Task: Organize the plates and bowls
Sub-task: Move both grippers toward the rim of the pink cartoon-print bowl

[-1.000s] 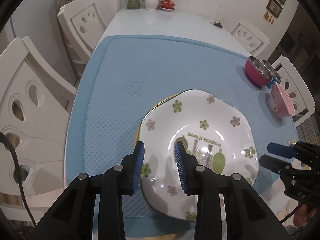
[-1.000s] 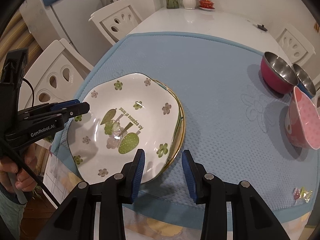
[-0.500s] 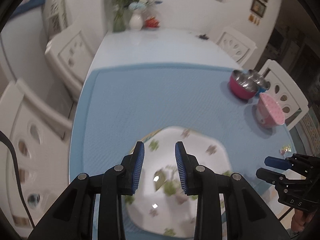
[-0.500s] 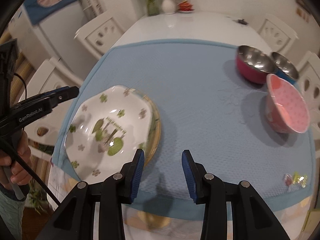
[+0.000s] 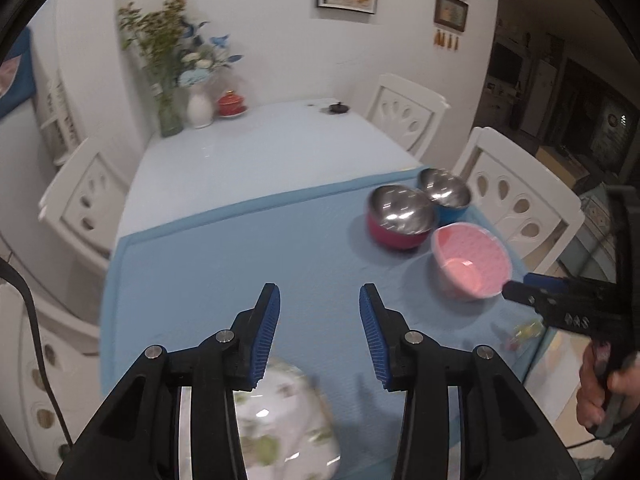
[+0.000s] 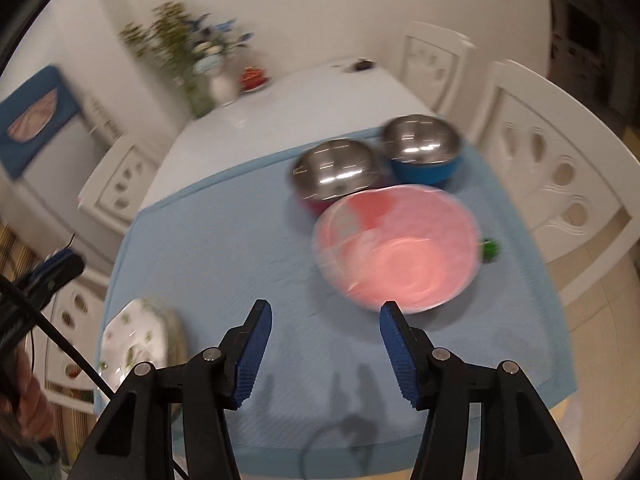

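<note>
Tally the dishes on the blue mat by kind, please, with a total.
Steel-lined bowls: 2, the red-shelled bowl and the blue-shelled bowl.
Pink bowls: 1, the pink bowl.
Floral plate stacks: 1, the floral plate stack; its plates cannot be counted.
Total: 4.

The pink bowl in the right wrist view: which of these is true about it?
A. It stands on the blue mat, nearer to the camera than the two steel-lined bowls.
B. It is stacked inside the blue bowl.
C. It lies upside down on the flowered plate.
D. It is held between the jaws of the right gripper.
A: the pink bowl sits upright on the blue mat, in front of the red bowl and the blue bowl.
</note>
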Demonstrator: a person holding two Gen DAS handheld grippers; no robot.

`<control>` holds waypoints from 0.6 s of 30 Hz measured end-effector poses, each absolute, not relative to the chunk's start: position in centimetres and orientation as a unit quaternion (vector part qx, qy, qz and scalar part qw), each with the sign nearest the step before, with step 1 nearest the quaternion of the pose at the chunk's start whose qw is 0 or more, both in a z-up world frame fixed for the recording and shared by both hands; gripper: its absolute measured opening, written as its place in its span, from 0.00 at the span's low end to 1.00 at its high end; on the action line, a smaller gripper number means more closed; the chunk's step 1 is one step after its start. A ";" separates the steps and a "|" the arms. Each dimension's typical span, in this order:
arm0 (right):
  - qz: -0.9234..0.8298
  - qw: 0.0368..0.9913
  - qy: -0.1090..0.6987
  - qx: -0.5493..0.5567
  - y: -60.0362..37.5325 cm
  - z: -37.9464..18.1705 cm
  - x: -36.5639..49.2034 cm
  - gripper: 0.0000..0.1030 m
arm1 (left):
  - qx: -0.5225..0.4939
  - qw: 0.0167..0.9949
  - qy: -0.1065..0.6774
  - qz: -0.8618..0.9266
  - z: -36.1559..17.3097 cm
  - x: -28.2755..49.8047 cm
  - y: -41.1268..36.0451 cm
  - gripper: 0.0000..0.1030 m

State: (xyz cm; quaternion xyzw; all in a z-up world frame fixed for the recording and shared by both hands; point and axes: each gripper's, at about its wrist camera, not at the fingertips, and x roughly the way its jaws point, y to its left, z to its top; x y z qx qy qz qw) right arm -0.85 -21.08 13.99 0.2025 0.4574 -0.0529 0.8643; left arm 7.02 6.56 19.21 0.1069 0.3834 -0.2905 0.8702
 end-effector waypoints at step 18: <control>-0.020 0.829 0.519 0.206 -34.4 7.4 2.9 0.53 | 0.030 0.823 0.508 -0.254 9.6 7.8 -9.3 0.38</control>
